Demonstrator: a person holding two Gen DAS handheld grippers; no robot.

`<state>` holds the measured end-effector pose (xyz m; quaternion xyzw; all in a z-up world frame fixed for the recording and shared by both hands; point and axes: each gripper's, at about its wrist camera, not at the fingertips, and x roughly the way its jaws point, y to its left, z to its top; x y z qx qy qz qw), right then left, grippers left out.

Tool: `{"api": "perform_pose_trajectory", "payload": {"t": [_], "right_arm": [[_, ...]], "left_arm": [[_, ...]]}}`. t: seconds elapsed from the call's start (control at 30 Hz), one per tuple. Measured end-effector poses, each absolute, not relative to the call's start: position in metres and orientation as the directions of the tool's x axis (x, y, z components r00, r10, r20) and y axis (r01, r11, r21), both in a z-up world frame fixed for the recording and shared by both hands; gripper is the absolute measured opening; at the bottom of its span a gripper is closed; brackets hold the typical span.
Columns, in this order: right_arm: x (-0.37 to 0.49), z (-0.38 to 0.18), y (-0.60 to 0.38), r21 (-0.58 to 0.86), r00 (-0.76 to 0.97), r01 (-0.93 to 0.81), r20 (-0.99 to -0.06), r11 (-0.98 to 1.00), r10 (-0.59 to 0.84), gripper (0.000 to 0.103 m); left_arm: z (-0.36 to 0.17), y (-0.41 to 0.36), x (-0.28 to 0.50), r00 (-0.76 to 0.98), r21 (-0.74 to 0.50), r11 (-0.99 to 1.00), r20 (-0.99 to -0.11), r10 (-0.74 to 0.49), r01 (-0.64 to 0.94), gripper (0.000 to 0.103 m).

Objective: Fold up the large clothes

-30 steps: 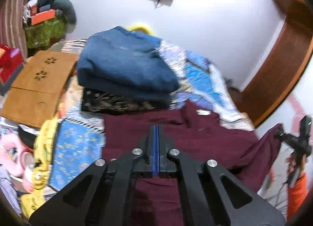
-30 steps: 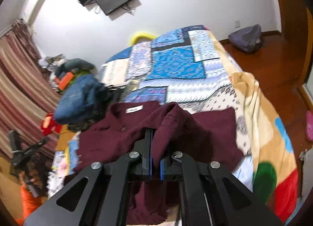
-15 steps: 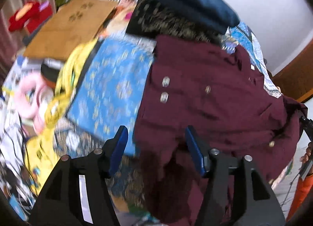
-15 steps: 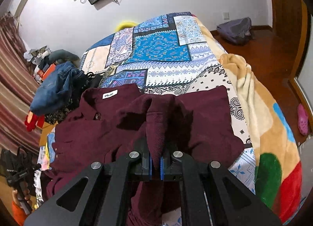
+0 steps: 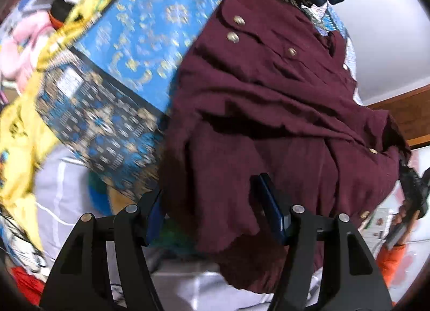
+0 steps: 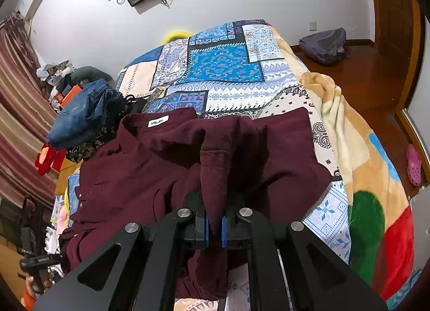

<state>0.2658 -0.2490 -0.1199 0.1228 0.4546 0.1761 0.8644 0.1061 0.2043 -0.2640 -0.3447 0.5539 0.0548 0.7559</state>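
1. The step in hand, as I judge it, is laying out and folding the maroon button shirt (image 6: pixel 166 165) on the patchwork quilt (image 6: pixel 225 69). One side is held while the other claw goes for a fresh hold on the hem.
2. The right gripper (image 6: pixel 214 226) is closed on a raised ridge of the shirt's cloth, which stands up between its blue pads. The jaws are nearly together, with only the pinched fold between them.
3. The left gripper (image 5: pixel 215 211) stands wide apart and holds nothing. The shirt's lower edge hangs between its fingers, but the pads do not press on it.
4. The shirt lies on the near end of the quilt, its hem drooping over the quilt's near edge. The folded jeans (image 6: pixel 86 112) sit just beside its collar.
5. The collar, with its white label (image 6: pixel 158 122), points away toward the far end of the quilt and the hem toward the grippers. The long axis thus runs along the quilt's length.
6. The next move probably calls for the left claw to shut on the hem. Both holds can then carry the cloth over evenly, away from the jeans.
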Motion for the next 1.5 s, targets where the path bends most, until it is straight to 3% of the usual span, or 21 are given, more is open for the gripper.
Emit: {"api": "perform_pose_trajectory", "payload": {"t": [0.1,0.17,0.3,0.37,0.47,0.57,0.8,0.9,1.1,1.23,1.33,1.43,1.5], "right_arm": [[0.263,-0.12,-0.248,0.368,0.527,-0.194,-0.743,0.909,0.413,0.006],[0.26,-0.12,-0.248,0.373,0.526,-0.196,-0.741,0.907,0.418,0.006],[0.257,-0.118,-0.246,0.373,0.524,-0.211,-0.737,0.903,0.427,0.006],[0.256,-0.117,-0.244,0.368,0.525,-0.219,-0.736,0.903,0.428,0.006],[0.254,-0.114,-0.241,0.364,0.527,-0.235,-0.731,0.901,0.433,0.006],[0.254,-0.11,-0.238,0.367,0.53,-0.254,-0.721,0.895,0.446,0.006],[0.264,-0.082,-0.238,0.371,0.609,-0.255,-0.656,0.893,0.446,0.005],[0.287,-0.079,-0.247,0.386,0.635,-0.208,-0.646,0.899,0.424,0.005],[0.346,-0.127,-0.27,0.436,0.565,-0.054,-0.729,0.899,0.387,0.005],[0.369,-0.172,-0.279,0.454,0.486,0.027,-0.784,0.891,0.385,0.005],[0.366,-0.173,-0.275,0.428,0.483,0.011,-0.793,0.904,0.37,0.005],[0.357,-0.158,-0.264,0.343,0.476,-0.056,-0.816,0.938,0.327,0.009],[0.35,-0.145,-0.254,0.27,0.473,-0.106,-0.833,0.957,0.288,0.012]], "left_arm": [[-0.268,0.195,0.109,0.379,-0.52,0.735,-0.846,-0.374,-0.435,0.063],[-0.265,0.191,0.112,0.382,-0.503,0.754,-0.853,-0.355,-0.423,0.063],[-0.252,0.181,0.124,0.402,-0.463,0.807,-0.861,-0.312,-0.367,0.027],[-0.241,0.175,0.13,0.418,-0.41,0.852,-0.871,-0.259,-0.326,0.017],[-0.22,0.166,0.14,0.454,-0.348,0.897,-0.868,-0.199,-0.272,0.01],[-0.197,0.165,0.158,0.507,-0.365,0.901,-0.837,-0.207,-0.235,0.008],[-0.135,0.205,0.218,0.661,-0.518,0.842,-0.687,-0.301,-0.154,0.006],[-0.129,0.224,0.257,0.706,-0.509,0.843,-0.662,-0.253,-0.176,0.005],[-0.189,0.257,0.34,0.636,-0.441,0.826,-0.76,-0.136,-0.35,0.005],[-0.246,0.242,0.373,0.49,-0.276,0.883,-0.869,-0.061,-0.379,0.006],[-0.25,0.221,0.374,0.472,-0.143,0.939,-0.882,0.022,-0.312,0.007],[-0.236,0.211,0.369,0.468,-0.086,0.961,-0.883,0.049,-0.264,0.019],[-0.222,0.211,0.362,0.482,-0.12,0.961,-0.876,0.015,-0.249,0.036]]}}
